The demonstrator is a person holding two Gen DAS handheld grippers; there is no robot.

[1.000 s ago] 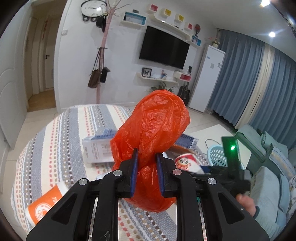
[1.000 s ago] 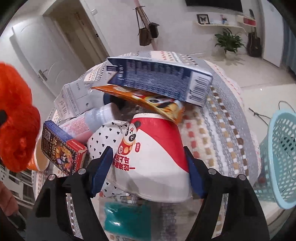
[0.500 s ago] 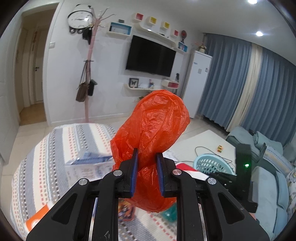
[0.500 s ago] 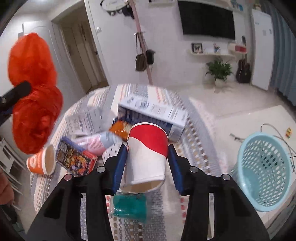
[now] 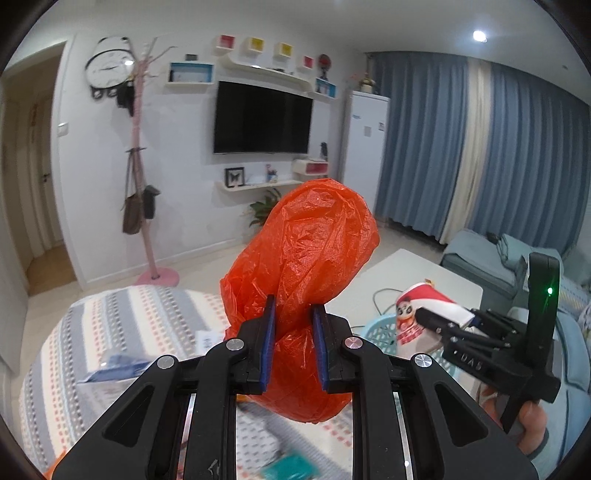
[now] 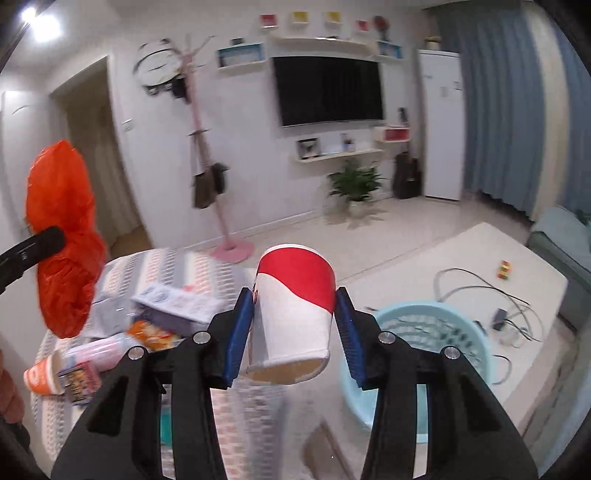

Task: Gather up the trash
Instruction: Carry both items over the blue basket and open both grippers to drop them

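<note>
Presently we hold: left gripper clamped on orange bag; right gripper pinching red-white paper cup above blue basket.

teal packet blurred at bottom edge, basket mostly hidden behind tongs

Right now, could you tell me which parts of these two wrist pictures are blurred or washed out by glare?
Left wrist view: the crumpled orange plastic bag between the left gripper is sharp; the striped tablecloth below smears. Right wrist view: the wall and black television blur, a ceiling lamp flares top left, while the red-and-white paper cup stays fairly crisp. Both bend straight lines at the rim.
</note>
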